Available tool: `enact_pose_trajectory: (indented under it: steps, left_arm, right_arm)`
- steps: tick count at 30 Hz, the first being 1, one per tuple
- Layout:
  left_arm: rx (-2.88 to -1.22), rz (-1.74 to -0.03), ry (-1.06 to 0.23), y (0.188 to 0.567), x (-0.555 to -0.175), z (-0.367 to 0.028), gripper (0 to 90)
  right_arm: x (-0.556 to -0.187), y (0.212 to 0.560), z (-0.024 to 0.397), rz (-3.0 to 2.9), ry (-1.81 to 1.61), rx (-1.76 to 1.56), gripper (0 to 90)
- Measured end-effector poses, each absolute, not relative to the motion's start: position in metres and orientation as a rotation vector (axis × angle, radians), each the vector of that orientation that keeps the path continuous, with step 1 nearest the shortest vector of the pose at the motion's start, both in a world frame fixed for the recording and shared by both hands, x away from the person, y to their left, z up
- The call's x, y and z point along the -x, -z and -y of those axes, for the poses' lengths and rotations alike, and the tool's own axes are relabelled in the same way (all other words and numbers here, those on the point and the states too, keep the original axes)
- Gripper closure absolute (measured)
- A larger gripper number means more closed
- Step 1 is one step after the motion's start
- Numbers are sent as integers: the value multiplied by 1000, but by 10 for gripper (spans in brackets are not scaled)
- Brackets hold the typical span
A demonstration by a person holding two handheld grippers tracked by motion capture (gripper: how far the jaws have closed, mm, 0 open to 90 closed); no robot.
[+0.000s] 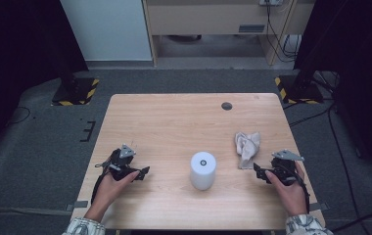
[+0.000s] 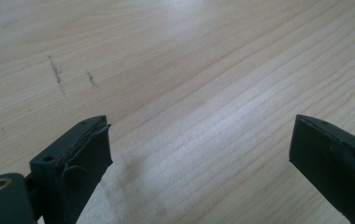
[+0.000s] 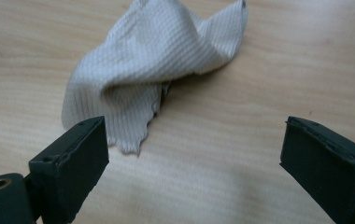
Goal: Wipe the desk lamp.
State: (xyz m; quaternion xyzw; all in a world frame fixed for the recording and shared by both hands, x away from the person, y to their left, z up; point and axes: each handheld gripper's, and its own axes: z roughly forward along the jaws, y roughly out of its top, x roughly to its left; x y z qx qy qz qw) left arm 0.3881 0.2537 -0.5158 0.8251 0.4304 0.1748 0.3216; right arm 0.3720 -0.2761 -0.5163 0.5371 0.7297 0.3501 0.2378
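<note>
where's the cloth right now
In the high view the crumpled cloth lies on the table's right side, just ahead of the open right gripper, right of the white cylinder.

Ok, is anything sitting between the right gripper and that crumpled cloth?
Nothing visible. The right gripper has its jaws open, with only bare table between them and the cloth just ahead. The white cylinder stands off to its left.

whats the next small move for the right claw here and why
Probably ease the right claw forward and down onto the crumpled beige ribbed cloth: its jaws stand open and empty, and the cloth's near edge lies flat on the wooden table just ahead, slightly left.
</note>
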Motion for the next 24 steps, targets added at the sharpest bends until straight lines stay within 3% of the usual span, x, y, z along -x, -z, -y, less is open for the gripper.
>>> enact_pose_trajectory:
  steps: [24]
  left_arm:
    - [-2162, -1115, -443, 536, -383, -255, 0]
  right_arm:
    - [-364, 539, 270, -2082, -868, -1470, 37]
